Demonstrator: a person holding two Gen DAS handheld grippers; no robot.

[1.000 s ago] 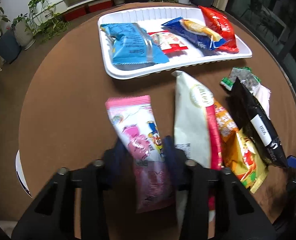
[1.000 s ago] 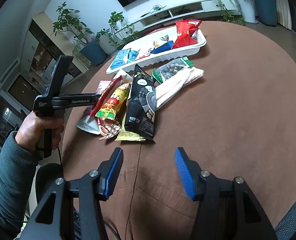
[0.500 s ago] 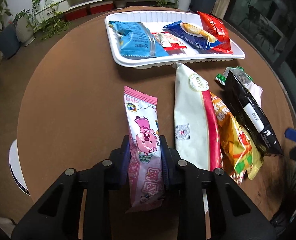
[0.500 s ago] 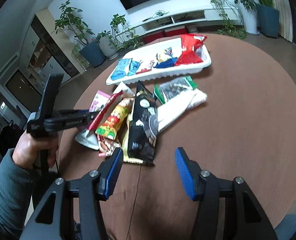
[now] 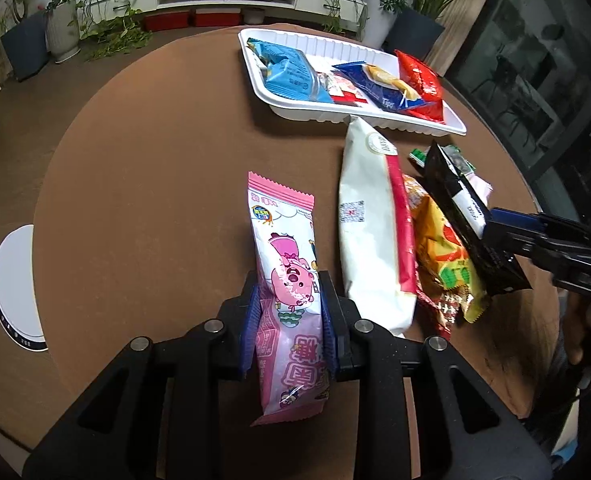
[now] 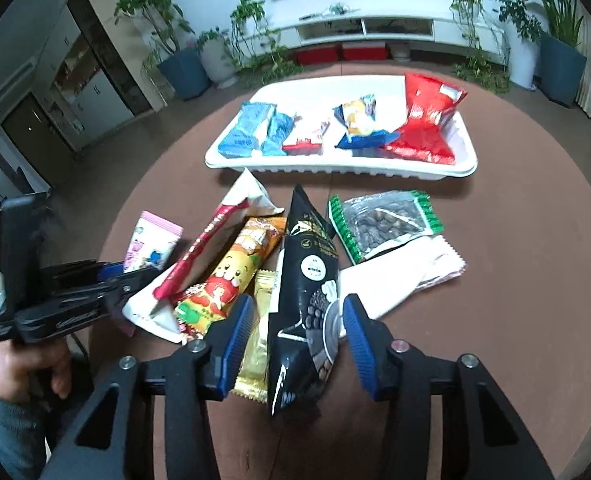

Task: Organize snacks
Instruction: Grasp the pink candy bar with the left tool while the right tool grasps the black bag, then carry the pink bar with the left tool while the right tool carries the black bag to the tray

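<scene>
Since a second ago we have carried both grippers forward over the table: the tray sits nearer in the right wrist view, and the black packet that lay ahead now stands between our right jaws, which have just been closing.

Largest first: the round brown table (image 5: 143, 168) fills both views. At its far edge lies a long white tray (image 6: 335, 168) holding a light blue packet (image 6: 251, 130), a small red and white packet (image 6: 305, 138), a dark blue packet with a yellow picture (image 6: 357, 122) and a red bag (image 6: 425, 120).

Between the tray and the near edge, a loose cluster of snacks lies on the bare table: a white bag with a red side (image 5: 369, 220), an orange and yellow packet with a cartoon face (image 6: 231, 276), a gold wrapper (image 6: 257, 340), a green-edged clear packet of dark nuts (image 6: 387, 222) and a plain white packet (image 6: 395, 276).

Our left gripper (image 5: 289, 320) is narrow and clamped on the pink packet (image 5: 285, 272), which shows a cartoon pig, held above the table's near half, left of the cluster.

Our right gripper (image 6: 297, 328) stands partly open around the black packet (image 6: 309, 280); the blue pads do not press it.

Behind the table we see a white low shelf (image 6: 359, 26), potted plants (image 6: 183, 52) and a white round object (image 5: 13, 288) beside the table's left edge.
</scene>
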